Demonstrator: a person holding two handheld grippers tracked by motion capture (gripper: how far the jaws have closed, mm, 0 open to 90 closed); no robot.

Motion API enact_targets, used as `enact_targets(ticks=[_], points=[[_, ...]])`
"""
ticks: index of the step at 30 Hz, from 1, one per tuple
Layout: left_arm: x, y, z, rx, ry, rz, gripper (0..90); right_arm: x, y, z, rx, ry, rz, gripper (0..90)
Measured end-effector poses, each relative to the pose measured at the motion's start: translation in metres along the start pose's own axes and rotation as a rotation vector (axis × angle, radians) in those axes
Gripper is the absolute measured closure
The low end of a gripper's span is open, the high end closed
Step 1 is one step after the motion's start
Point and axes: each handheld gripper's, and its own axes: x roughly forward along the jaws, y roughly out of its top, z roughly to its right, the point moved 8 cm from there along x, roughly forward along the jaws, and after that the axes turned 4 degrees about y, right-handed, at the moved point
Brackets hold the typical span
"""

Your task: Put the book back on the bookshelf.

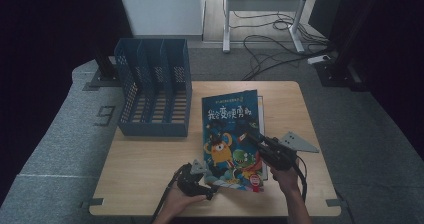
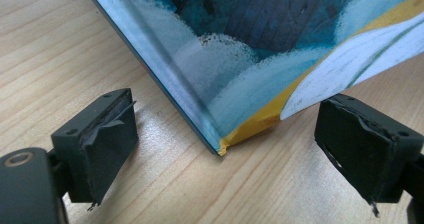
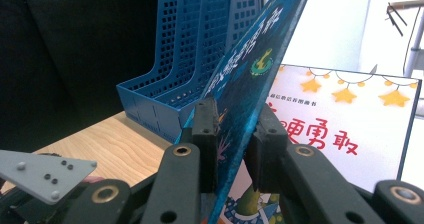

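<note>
Right gripper [image 1: 253, 140] pinching tilted book [image 1: 231, 134] mid-frame; left gripper [image 2: 225, 149] spread near corner; rack [image 1: 155, 91] upper left unfilled.

On my tabletop [image 1: 150, 159] the file rack [image 1: 155, 94] stands at the back left. The picture book [image 1: 232, 134] lies right of it, tilted up over what seems to be a second book [image 3: 350, 119] beneath. My right tongs [image 3: 235, 134] clamp its right edge; my left tongs [image 2: 225, 149] straddle its near-left corner, apart.
</note>
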Motion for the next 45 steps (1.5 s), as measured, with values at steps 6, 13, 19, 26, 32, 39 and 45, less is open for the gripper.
enact_targets(ticks=[6,13,19,26,32,39,45], points=[[0.001,0.002,-0.003,-0.003,0.016,0.0,9.8,-0.001,0.004,-0.007,-0.029,0.018,0.01,76.6],[0.002,0.002,-0.005,0.0,0.023,0.004,9.8,-0.001,0.005,-0.01,-0.035,0.031,0.006,77.1],[0.003,0.003,-0.006,-0.004,0.031,0.006,9.9,-0.002,0.006,-0.014,-0.063,0.027,0.002,77.0],[0.005,0.005,-0.01,-0.002,0.041,-0.003,9.9,-0.003,0.009,-0.022,-0.109,0.054,0.008,77.9],[0.006,0.007,-0.013,-0.01,0.04,-0.004,9.9,-0.004,0.012,-0.031,-0.138,0.076,0.011,79.1],[0.007,0.009,-0.016,-0.014,0.047,-0.003,9.9,-0.003,0.011,-0.031,-0.133,0.089,0.012,79.6],[0.007,0.009,-0.018,-0.014,0.052,-0.002,9.9,-0.004,0.011,-0.031,-0.139,0.09,0.01,79.6]])
